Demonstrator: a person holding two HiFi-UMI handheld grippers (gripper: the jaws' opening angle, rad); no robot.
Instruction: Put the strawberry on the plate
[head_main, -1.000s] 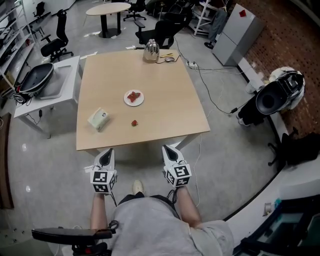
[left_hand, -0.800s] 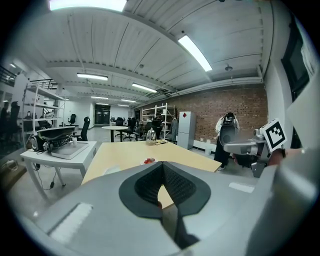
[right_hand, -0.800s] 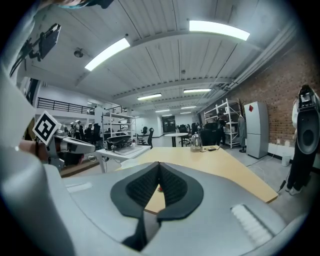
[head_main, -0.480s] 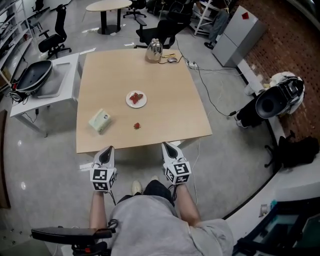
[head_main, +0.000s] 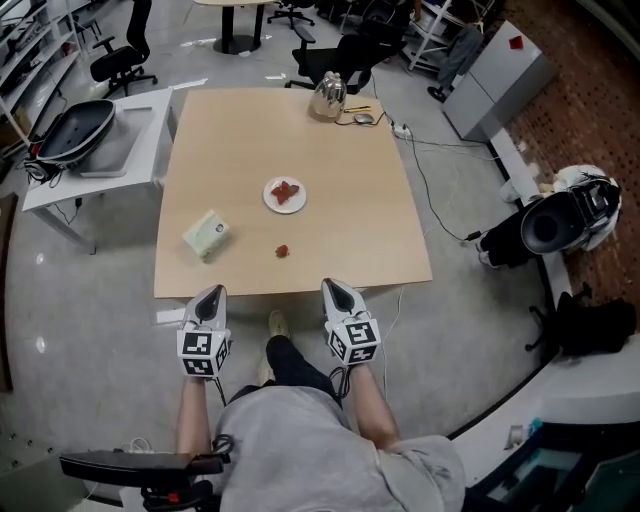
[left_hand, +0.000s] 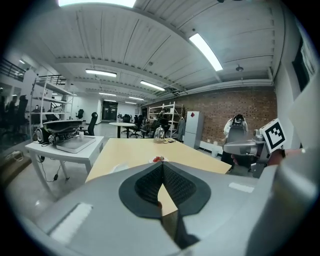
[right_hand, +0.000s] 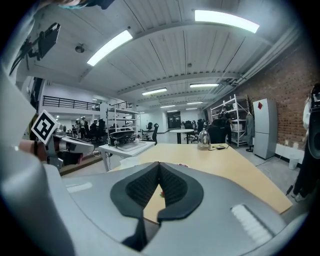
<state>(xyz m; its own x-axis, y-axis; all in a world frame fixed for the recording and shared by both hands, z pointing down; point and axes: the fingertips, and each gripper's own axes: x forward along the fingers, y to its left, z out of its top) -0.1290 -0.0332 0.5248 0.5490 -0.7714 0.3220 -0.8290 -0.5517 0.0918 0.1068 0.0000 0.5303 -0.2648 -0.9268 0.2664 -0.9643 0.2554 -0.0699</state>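
We have nothing done yet: the strawberry (head_main: 283, 251) lies on the worktop (head_main: 300, 130), apart from the plate (head_main: 268, 198); our left hand-held gripper (head_main: 212, 296) and right hand-held gripper (head_main: 335, 288) hover closed together, empty.

On the counter (head_main: 250, 140), the plate (head_main: 268, 198) lies near the middle, with the strawberry (head_main: 283, 251) apart at its 6 o'clock, the carton (head_main: 206, 235) at 8 o'clock and the kettle (head_main: 328, 96) at 1 o'clock by the far edge. Off the near edge, the left hand-held gripper (head_main: 210, 291) is at the strawberry's 7 o'clock and the right hand-held gripper (head_main: 334, 285) at its 5 o'clock.
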